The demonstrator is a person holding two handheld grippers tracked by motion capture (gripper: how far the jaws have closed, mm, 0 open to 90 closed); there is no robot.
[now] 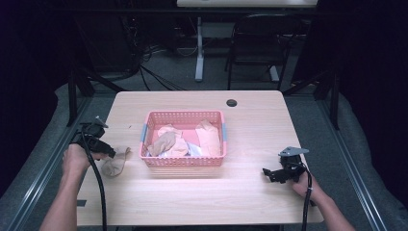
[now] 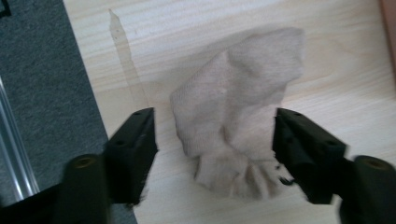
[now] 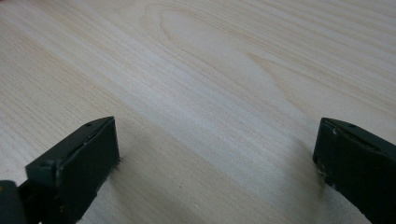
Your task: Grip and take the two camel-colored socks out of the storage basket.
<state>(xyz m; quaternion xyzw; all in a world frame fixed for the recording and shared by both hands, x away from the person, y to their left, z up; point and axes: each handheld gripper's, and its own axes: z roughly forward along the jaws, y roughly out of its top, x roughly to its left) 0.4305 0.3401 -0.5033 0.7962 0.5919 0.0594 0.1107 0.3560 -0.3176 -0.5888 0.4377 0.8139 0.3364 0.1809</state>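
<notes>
**Left gripper poised over a loose sock beside the basket**

The left gripper (image 1: 103,148) sits near the table's left edge with its jaws spread wide apart, nothing between them clamped. In the left gripper view a beige sock (image 2: 238,116) lies crumpled on the wooden table (image 2: 327,56) directly ahead of and between those jaws, its gathered cuff end nearest the gripper and its smoother body running away from it. Neither jaw visibly presses the fabric, though the right-hand jaw stands just beside the frayed cuff.

The sock looks light, soft and limp, so it should fold and drape rather than hold any shape when lifted. It is unlikely to slip, since knit fabric bunches readily between pads. My judgement is that the best hold is the thick ridge in the middle, where the folds stack up, or the bunched cuff close to the jaws; a pinch on a single flat layer may drag along the wood.

Further right of that gripper stands a pink basket (image 1: 183,161) holding several more pale socks and cloth pieces in a heap.

Well to the right again, the right gripper (image 1: 274,174) rests low over bare table, held in the person's hand. The right gripper view shows its jaws wide apart with only wood grain between them.
</notes>
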